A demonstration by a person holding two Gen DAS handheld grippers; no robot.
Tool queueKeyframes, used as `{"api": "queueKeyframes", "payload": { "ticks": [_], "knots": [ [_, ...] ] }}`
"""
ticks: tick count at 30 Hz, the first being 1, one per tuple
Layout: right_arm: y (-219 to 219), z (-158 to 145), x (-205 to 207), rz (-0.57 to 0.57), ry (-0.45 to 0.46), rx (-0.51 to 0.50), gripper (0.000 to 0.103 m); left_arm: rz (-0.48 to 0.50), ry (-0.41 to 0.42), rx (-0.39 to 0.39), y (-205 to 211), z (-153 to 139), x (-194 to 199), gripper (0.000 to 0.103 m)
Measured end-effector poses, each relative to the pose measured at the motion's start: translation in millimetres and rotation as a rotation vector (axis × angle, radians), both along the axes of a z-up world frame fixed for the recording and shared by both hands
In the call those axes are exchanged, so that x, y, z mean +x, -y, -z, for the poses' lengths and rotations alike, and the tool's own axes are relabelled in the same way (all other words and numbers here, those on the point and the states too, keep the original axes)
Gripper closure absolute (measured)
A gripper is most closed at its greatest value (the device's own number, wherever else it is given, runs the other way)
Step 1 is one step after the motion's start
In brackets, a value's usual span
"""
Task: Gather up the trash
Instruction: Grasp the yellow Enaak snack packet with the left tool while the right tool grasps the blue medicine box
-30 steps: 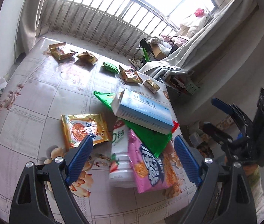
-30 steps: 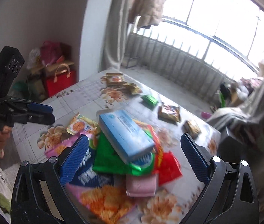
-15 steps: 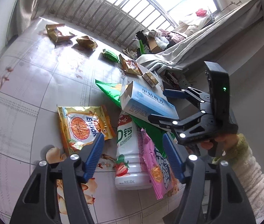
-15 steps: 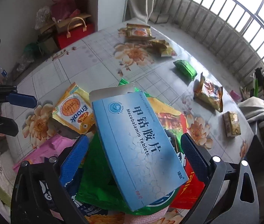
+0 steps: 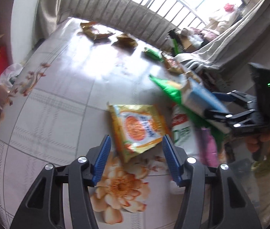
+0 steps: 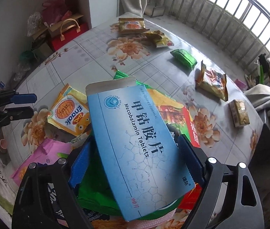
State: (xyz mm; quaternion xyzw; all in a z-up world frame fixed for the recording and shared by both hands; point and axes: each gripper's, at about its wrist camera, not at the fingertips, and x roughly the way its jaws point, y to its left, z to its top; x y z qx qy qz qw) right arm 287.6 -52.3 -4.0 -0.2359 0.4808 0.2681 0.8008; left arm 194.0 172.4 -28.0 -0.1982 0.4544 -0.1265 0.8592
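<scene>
While the right gripper (image 6: 135, 164) has drawn its blue pads in from wide apart onto the long edges of the blue tablet box (image 6: 135, 137), which rests atop the pile of wrappers near the table's (image 5: 62, 87) front edge, the left gripper (image 5: 135, 158) has swung off the white bottle (image 5: 182, 133) toward the yellow snack packet (image 5: 137, 127). Its fingers are spread with the packet's near end between them, touching nothing; the box looks ready to lift off, and the packet seems the next pickup
</scene>
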Motion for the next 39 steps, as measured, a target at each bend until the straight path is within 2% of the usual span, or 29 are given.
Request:
{"api": "queueKeyframes", "payload": {
  "ticks": [3,5,8,14,19,23,30,39],
  "knots": [
    [-0.2,-0.3,0.1,0.013,0.000,0.010,0.022,0.002,-0.030,0.049,5.6,13.9,9.8,0.049],
    [-0.3,-1.0,-0.3,0.019,0.006,0.012,0.023,0.006,-0.030,0.112,13.7,20.3,16.1,0.049],
    [0.2,-3.0,-1.4,0.027,0.014,0.022,0.023,0.031,0.011,0.257,31.1,24.6,20.5,0.055],
    [1.3,-4.7,-4.3,0.030,0.031,0.027,0.024,0.071,0.085,0.495,55.1,31.1,13.6,0.077],
    [0.4,-4.9,-4.9,0.032,0.034,0.023,0.025,0.064,0.105,0.527,55.3,32.3,12.2,0.089],
    [0.4,-11.5,-7.2,0.037,0.048,0.034,0.026,0.045,0.097,0.471,44.7,29.0,13.6,0.096],
    [4.5,-27.1,-9.9,0.053,0.073,0.065,0.027,-0.008,0.110,0.400,27.1,15.7,8.2,0.098],
    [18.3,-47.1,-22.1,0.093,0.098,0.125,0.028,-0.079,0.178,0.354,7.0,-20.8,-10.1,0.098]
  ]
}}
